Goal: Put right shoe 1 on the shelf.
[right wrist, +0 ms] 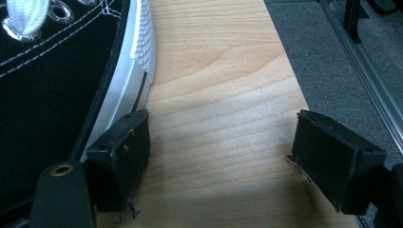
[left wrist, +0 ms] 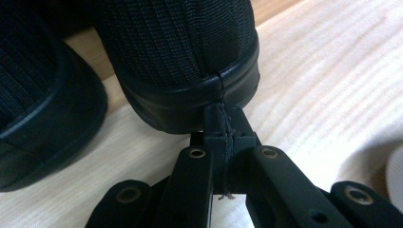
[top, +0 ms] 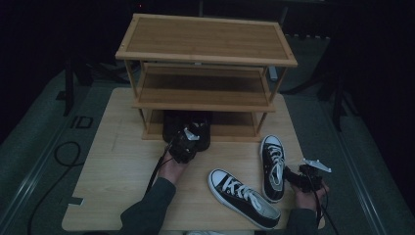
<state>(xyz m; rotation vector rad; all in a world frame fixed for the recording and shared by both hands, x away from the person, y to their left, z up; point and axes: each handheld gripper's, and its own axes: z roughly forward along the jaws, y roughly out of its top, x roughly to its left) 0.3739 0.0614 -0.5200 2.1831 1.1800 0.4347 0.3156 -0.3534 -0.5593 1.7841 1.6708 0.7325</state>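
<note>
Black knit shoe: heel-end out at the front edge of the rack's bottom shelf, just beside its twin, heel over the table. Heel towards the person, toe hidden under the shelf; long axis running front to back, into the rack. Probably light, with a soft, yielding upper and a stiffer rubber rim round the sole. Best nudged at that rim or pinched at the heel collar, not by the fabric, which would likely buckle.

Left gripper: jaws pressed together on nothing, tips against the heel rim.

Right gripper: jaws wide apart, empty, low over the table beside the white sole of a black-and-white sneaker. Second sneaker near, angled.
</note>
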